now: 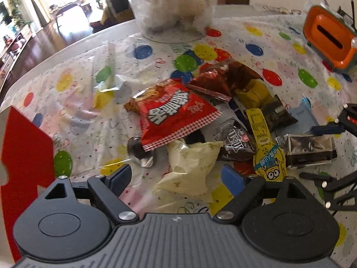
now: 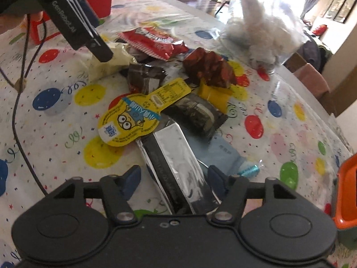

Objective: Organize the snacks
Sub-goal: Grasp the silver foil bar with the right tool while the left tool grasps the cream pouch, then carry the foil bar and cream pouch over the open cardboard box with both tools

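In the left wrist view, the left gripper (image 1: 178, 179) hangs with its jaws wide apart over a crinkled, puffy cream packet (image 1: 191, 165), not pressing it; the snack pile (image 1: 223, 116) of glossy foil and plastic lies mid-table on a thin balloon-print tablecloth (image 1: 78, 102), with open cloth to its left up to a flat red box (image 1: 24, 163) at the edge. In the right wrist view, the right gripper (image 2: 175, 179) straddles a long, shiny silver bar wrapper (image 2: 178, 165), jaws parted and clear of its sides, beside a yellow paddle-shaped cartoon packet (image 2: 131, 118), with bare cloth on both sides.
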### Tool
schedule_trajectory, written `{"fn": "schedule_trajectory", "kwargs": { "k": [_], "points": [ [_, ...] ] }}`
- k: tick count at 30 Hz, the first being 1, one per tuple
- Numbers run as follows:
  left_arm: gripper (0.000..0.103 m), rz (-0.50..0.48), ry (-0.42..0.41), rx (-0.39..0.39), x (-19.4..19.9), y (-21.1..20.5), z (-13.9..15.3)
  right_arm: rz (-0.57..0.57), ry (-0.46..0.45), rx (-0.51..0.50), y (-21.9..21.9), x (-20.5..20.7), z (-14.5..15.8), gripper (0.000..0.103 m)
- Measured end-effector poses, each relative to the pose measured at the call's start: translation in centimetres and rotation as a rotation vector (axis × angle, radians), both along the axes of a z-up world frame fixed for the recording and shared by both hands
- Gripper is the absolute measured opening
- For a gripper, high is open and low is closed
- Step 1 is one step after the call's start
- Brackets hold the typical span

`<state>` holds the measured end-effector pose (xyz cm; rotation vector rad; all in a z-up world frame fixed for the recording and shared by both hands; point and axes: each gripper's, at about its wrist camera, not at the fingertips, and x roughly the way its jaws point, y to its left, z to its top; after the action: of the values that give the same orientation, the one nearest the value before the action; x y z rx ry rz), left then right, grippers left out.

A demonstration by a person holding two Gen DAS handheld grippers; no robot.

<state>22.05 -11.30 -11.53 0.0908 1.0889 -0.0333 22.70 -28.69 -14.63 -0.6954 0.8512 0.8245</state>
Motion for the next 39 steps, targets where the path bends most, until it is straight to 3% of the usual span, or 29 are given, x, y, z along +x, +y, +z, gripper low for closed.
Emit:
{"fn": "schedule_trajectory", "kwargs": {
  "k": [4,7,14,18,30,39],
  "points": [
    [0.087,-0.026,0.018,0.005,0.7,-0.6,-0.5,0.03,0.034,0.012,0.0,0.3,0.1,0.053],
    [0.077,-0.039,0.035,0.004,1.1,-0.9,-1.0,0.03,0.103,0.03,-0.2,0.5,0.1,0.044],
    [0.057,-0.048,0.072,0.002,1.8,-1.1,-2.1,-0.078,0.217,0.105,-0.8,0.9,0.0,0.042],
    [0.044,-0.026,0.084,-0.007,1.8,-0.7,-2.4,-0.14,0.232,0.128,-1.0,0.4,0.1,0.041],
    [0.037,0.063,0.076,-0.054,0.2,0.7,-1.9,-0.433,0.272,0.221,-2.4,-0.8,1.1,0.041],
    [0.037,0.111,0.047,-0.098,-3.5,3.0,0.5,-0.535,0.258,0.268,-1.6,-3.1,4.4,0.041]
  ]
}}
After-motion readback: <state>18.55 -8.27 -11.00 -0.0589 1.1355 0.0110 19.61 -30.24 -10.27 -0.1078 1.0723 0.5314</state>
